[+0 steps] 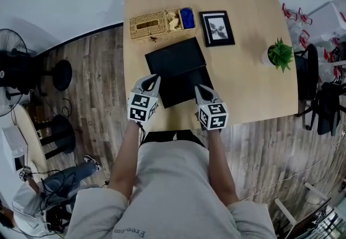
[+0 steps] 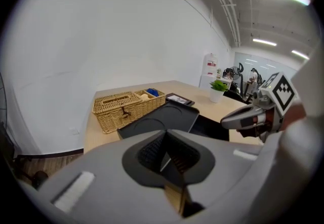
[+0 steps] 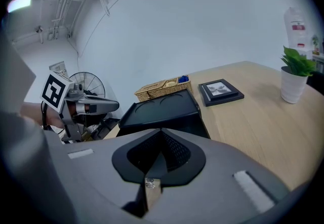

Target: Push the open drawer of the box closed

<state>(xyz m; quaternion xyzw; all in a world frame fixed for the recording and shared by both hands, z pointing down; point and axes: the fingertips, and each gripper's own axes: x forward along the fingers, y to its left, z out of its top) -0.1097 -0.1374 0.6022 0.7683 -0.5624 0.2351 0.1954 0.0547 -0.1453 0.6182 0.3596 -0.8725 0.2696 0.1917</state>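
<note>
Left gripper (image 1: 154, 79) and right gripper (image 1: 199, 88), jaws pressed together and holding nothing, flank the near corners of the drawer (image 1: 181, 87) just ahead, likely so their blunt tips can shove it evenly into the box (image 1: 174, 57).

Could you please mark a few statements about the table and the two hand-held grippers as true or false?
1. The drawer of the black box stands pulled out toward the person. True.
2. The potted plant stands between the wicker basket and the picture frame. False: it stands alone near the right edge of the table.
3. The left hand-held gripper and right hand-held gripper both have jaws together, holding nothing. True.
4. The picture frame lies on top of the black box. False: it lies on the table beside the wicker basket.
</note>
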